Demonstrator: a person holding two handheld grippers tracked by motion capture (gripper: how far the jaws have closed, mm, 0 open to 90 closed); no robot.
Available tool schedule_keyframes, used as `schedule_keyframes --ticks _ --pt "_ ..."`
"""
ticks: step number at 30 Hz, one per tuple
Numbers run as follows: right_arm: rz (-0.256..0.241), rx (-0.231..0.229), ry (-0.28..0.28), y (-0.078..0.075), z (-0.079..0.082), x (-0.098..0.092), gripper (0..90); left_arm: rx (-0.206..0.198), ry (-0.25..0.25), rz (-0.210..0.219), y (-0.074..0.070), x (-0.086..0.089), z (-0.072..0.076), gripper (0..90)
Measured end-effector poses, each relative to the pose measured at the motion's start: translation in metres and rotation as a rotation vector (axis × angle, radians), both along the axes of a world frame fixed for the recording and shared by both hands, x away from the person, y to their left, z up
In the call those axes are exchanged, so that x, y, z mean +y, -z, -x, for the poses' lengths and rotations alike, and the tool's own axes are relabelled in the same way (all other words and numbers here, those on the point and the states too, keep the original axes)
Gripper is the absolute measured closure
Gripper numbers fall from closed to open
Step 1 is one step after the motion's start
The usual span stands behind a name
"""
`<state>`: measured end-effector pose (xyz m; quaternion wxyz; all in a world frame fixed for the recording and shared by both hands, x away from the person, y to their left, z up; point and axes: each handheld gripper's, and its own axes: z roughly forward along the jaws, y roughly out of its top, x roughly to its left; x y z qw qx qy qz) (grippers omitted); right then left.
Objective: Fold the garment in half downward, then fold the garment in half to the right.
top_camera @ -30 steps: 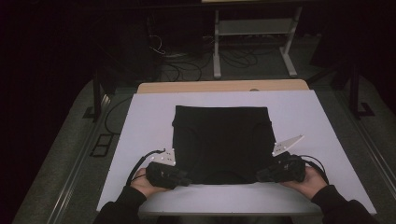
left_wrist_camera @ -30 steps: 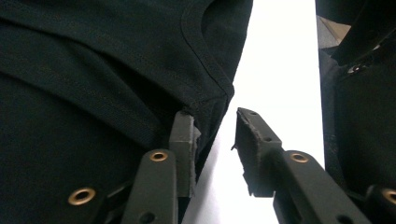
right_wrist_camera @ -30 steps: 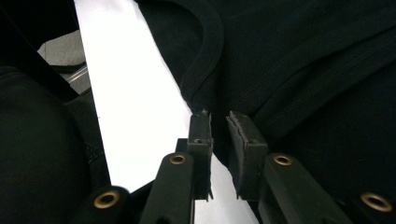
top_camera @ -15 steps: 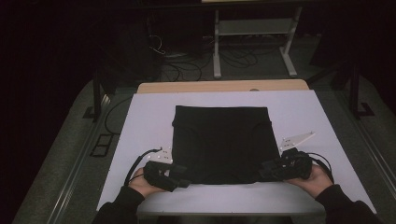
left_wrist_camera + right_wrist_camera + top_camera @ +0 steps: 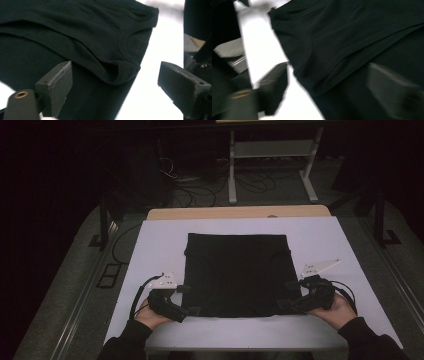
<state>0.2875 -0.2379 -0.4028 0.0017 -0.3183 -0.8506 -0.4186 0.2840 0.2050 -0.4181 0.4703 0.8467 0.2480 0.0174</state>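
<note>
Reaching in from the table's near edge, both forearms lay low, one at each near corner of the black folded garment (image 5: pixel 236 272). The left gripper (image 5: pixel 186 300) stood wide open, its jaws straddling the garment's near left corner without closing on it. The right gripper (image 5: pixel 289 296) also gaped wide at the near right corner, one jaw over the cloth, gripping nothing. The garment lay flat, folded square, at the middle of the white table (image 5: pixel 155 245), hems layered.
</note>
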Motion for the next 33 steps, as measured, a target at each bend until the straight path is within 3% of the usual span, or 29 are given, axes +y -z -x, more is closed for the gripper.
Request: schedule_keyframes --ticks 3,7,13,33 --pt "-0.007 -0.013 0.032 -0.003 -0.003 0.002 0.0 -0.007 -0.037 0.006 -0.001 0.004 0.000 5.1" --pt "-0.021 -0.030 0.053 -0.008 -0.009 0.005 0.0 -0.013 -0.075 0.005 -0.001 0.010 0.000 0.3" --pt "-0.024 -0.067 0.051 -0.016 -0.014 0.012 0.0 -0.025 -0.111 0.004 0.000 0.018 0.002 0.0" --pt "-0.037 -0.124 0.014 -0.037 -0.058 0.060 0.0 -0.033 -0.160 0.001 0.004 0.035 0.009 0.0"
